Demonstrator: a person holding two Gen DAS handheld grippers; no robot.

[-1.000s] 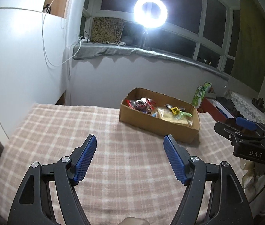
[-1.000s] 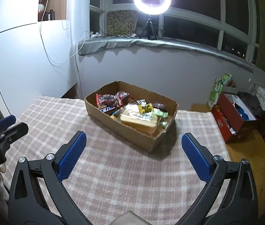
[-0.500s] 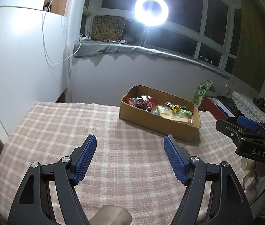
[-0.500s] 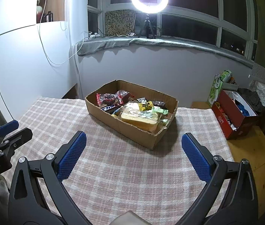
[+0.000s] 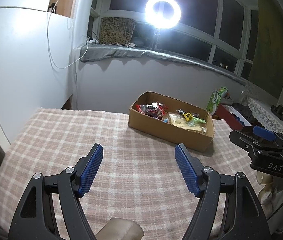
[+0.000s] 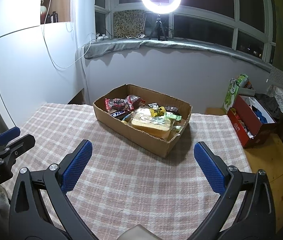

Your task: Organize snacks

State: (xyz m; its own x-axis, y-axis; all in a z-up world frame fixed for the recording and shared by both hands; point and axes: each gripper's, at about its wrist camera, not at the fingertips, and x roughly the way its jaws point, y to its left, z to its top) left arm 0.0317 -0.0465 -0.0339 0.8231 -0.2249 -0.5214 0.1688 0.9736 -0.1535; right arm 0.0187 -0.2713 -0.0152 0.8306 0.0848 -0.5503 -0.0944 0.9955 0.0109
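Both the left gripper [image 5: 138, 165] and right gripper [image 6: 142, 161] are hanging spread and empty over the checked cloth [image 6: 121, 180], the snacks [image 6: 141, 114] all lying in the cardboard box [image 6: 149, 138], so nothing is calling for a grasp.

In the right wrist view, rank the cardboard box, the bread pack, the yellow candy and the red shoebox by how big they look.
1. cardboard box
2. red shoebox, though it sits off the table to one side, so its place against the box is unsure
3. bread pack, inside the cardboard box
4. yellow candy, lying on the bread pack
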